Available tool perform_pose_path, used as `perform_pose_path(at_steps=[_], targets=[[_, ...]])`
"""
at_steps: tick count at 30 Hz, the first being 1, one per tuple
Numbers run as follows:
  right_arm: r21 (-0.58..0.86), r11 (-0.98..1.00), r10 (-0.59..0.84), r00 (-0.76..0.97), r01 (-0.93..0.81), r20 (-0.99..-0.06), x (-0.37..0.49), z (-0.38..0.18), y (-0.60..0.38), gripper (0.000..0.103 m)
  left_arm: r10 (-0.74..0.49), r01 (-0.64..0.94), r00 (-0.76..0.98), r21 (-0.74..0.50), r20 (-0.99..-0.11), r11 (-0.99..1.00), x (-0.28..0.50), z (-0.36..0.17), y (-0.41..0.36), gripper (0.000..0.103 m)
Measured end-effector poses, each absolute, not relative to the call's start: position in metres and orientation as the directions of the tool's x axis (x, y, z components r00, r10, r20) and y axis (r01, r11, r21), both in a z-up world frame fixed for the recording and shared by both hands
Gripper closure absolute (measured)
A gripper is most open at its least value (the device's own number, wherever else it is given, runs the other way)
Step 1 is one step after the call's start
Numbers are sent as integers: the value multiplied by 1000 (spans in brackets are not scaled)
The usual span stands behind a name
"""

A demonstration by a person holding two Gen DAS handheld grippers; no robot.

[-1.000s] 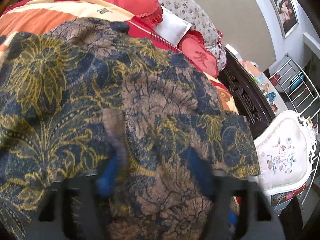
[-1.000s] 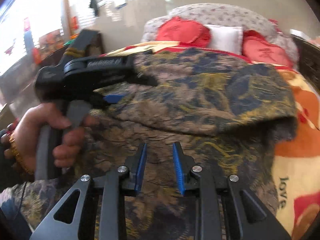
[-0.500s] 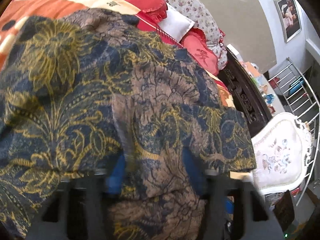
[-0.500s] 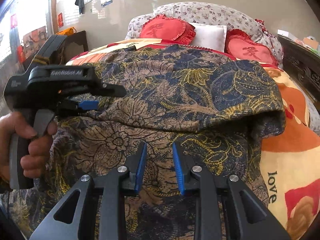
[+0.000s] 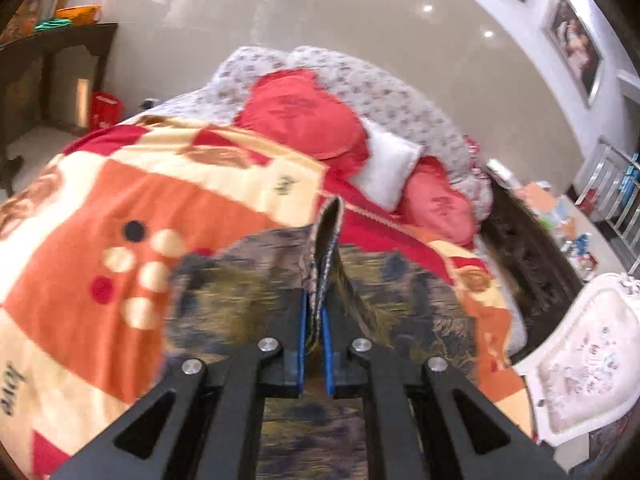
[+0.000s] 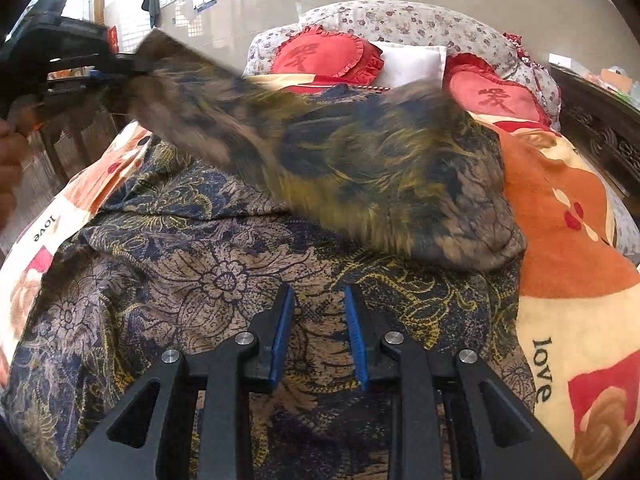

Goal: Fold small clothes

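A brown, navy and gold floral garment [image 6: 224, 276] lies spread on the bed. My left gripper [image 5: 315, 312] is shut on an edge of the garment [image 5: 326, 240] and holds it raised, so a blurred flap [image 6: 360, 160] hangs in the air across the cloth. The left gripper also shows in the right wrist view [image 6: 92, 76] at upper left. My right gripper [image 6: 318, 320] is open and empty, low over the near part of the garment.
An orange, red and cream blanket [image 5: 132, 196] covers the bed. Red heart cushions [image 6: 326, 54] and a white pillow [image 6: 412, 64] lie at the head. A dark carved bed frame [image 5: 528, 256] and a white chair [image 5: 580, 360] stand to the right.
My left gripper has closed on the garment's edge and lifted it up and to the left, raising a flap off the bed. The right gripper has stayed open in place.
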State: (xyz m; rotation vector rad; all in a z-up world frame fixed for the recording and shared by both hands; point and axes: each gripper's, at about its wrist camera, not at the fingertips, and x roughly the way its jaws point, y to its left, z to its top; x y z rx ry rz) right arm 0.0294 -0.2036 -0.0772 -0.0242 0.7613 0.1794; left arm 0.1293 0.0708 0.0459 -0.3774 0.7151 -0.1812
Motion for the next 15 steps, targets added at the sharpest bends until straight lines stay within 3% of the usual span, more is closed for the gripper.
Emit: perform_pose_path(at_steps=[5,10,11,13,15], targets=[[42,985,152,708,-170,-689,29,-77,-203,103,-200,-42,694,-316,-692,948,137,2,93,96],[51,986,151,710,-160,-688,29,-76,-206,103,-182,-137,647,-347,-741,928,132,-36,109,94],[58,985,155,708,-160,-689,29,-77,-208,103,-190,-131,650,-355,-736,926,131,-37,108,89],[69,987,155,709,-148,-688,30,-77,-211,103,-213,-94,659,-359,-721,928,129,-33,96,66],[86,988,154,713,-131,-684,29,-74,-217,103,-234,-39,661,-345,-712,938,133,-32,80,61]])
